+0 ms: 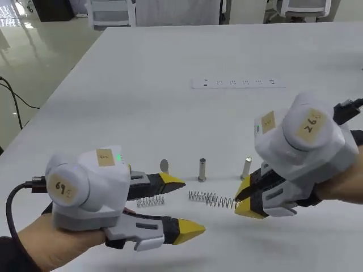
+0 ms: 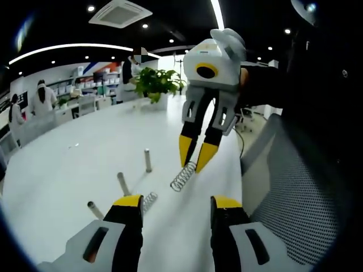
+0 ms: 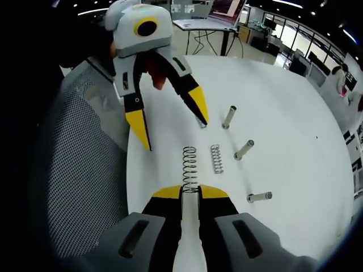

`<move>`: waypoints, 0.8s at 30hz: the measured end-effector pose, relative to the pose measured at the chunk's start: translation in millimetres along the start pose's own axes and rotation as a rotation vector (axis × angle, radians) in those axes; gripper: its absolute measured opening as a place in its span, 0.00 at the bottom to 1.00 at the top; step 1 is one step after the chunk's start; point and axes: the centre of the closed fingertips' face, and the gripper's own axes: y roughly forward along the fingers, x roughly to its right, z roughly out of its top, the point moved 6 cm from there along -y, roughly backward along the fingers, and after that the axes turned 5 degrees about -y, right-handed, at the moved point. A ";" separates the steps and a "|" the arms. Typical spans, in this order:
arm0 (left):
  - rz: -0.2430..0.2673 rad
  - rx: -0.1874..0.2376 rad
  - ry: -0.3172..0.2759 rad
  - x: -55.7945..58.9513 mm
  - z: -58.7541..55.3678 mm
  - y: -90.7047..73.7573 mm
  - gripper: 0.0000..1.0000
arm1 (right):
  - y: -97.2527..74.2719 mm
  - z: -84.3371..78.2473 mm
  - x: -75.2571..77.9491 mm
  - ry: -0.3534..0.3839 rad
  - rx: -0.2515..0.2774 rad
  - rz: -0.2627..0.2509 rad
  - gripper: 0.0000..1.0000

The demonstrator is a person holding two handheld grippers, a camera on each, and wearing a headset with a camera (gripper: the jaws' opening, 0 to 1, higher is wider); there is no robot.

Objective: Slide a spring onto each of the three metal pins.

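Note:
Three short metal pins stand in a row on the white table [image 1: 170, 102]: left pin [image 1: 164, 166], middle pin [image 1: 202, 169], right pin [image 1: 247, 167]. My right gripper [image 1: 241, 202] is shut on one end of a long spring [image 1: 222, 201], which lies flat in front of the pins and stretches ahead of the jaws as the held spring [image 3: 190, 164]. A second spring [image 3: 216, 158] lies beside it. My left gripper [image 1: 182, 205] is open, with a short spring [image 1: 150, 201] by its upper jaw. The pins [image 2: 147, 160] carry no springs.
A white power strip [image 1: 237, 83] lies further back on the table. Chairs [image 1: 110, 11] stand at the far end. A mesh chair back [image 2: 295, 170] is close behind the near edge. People stand far off in the room [image 2: 42, 102].

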 end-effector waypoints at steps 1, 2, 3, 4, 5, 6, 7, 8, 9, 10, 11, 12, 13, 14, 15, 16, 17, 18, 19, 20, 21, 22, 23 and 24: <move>-0.007 -0.001 0.008 1.0 1.1 1.4 0.39 | 0.0 0.8 -0.6 -0.005 0.000 0.004 0.07; -0.011 0.000 0.010 1.5 1.7 2.2 0.38 | -0.2 1.5 -1.0 -0.009 0.000 0.005 0.07; -0.018 0.000 0.013 2.3 2.6 3.4 0.38 | -0.5 2.5 -1.7 -0.016 0.000 0.007 0.07; -0.022 0.000 0.015 2.8 3.1 4.3 0.37 | -0.7 3.3 -2.1 -0.020 -0.001 0.009 0.07; -0.028 -0.001 0.021 3.7 3.7 5.4 0.36 | -1.1 4.4 -2.8 -0.027 -0.001 0.012 0.07; -0.032 -0.002 0.026 4.4 4.1 6.1 0.35 | -1.3 5.3 -3.5 -0.033 0.000 0.016 0.07; -0.035 -0.003 0.029 5.0 4.4 6.9 0.34 | -1.6 6.0 -4.0 -0.037 0.001 0.017 0.07; -0.041 -0.004 0.035 5.8 4.7 7.8 0.33 | -1.7 6.6 -4.4 -0.042 0.000 0.021 0.07; -0.044 -0.005 0.039 6.3 4.8 8.3 0.32 | -1.9 6.8 -4.8 -0.048 -0.001 0.024 0.07; -0.047 -0.006 0.043 7.0 4.9 9.0 0.31 | -2.0 7.1 -5.7 -0.053 -0.005 0.030 0.07; -0.051 -0.007 0.045 7.6 4.9 9.3 0.30 | -2.1 7.3 -6.1 -0.055 -0.006 0.032 0.07; -0.056 -0.008 0.049 8.4 5.0 9.9 0.29 | -2.2 7.6 -6.8 -0.061 -0.007 0.036 0.07; -0.058 -0.009 0.053 8.9 5.0 10.3 0.27 | -2.3 7.8 -7.4 -0.065 -0.008 0.040 0.07; -0.062 -0.012 0.059 9.6 4.7 10.9 0.26 | -2.4 8.0 -7.9 -0.067 -0.010 0.042 0.07; -0.062 -0.013 0.060 9.9 4.6 11.0 0.25 | -2.6 8.2 -8.4 -0.072 -0.011 0.044 0.07; -0.065 -0.014 0.064 10.5 4.5 11.6 0.24 | -2.8 8.8 -9.4 -0.078 -0.013 0.048 0.07; -0.068 -0.014 0.065 11.1 4.5 11.8 0.23 | -2.8 9.2 -10.3 -0.081 -0.014 0.054 0.07; -0.072 -0.014 0.067 11.7 4.6 12.1 0.22 | -2.7 9.8 -11.2 -0.085 -0.015 0.056 0.07; -0.076 -0.015 0.071 12.6 4.8 12.6 0.21 | -2.7 10.2 -11.7 -0.088 -0.016 0.058 0.07; -0.080 -0.015 0.076 13.4 5.0 13.0 0.20 | -2.7 10.4 -12.7 -0.092 -0.019 0.063 0.07; -0.083 -0.016 0.081 14.0 5.0 13.2 0.18 | -2.7 10.7 -13.1 -0.094 -0.021 0.064 0.07; -0.087 -0.018 0.086 14.7 4.9 13.4 0.17 | -2.8 11.0 -13.8 -0.097 -0.022 0.066 0.07; -0.092 -0.018 0.089 15.7 4.9 13.7 0.15 | -2.9 11.4 -14.6 -0.100 -0.024 0.069 0.07; -0.095 -0.019 0.091 16.2 4.8 13.9 0.14 | -2.9 11.5 -14.9 -0.101 -0.025 0.070 0.07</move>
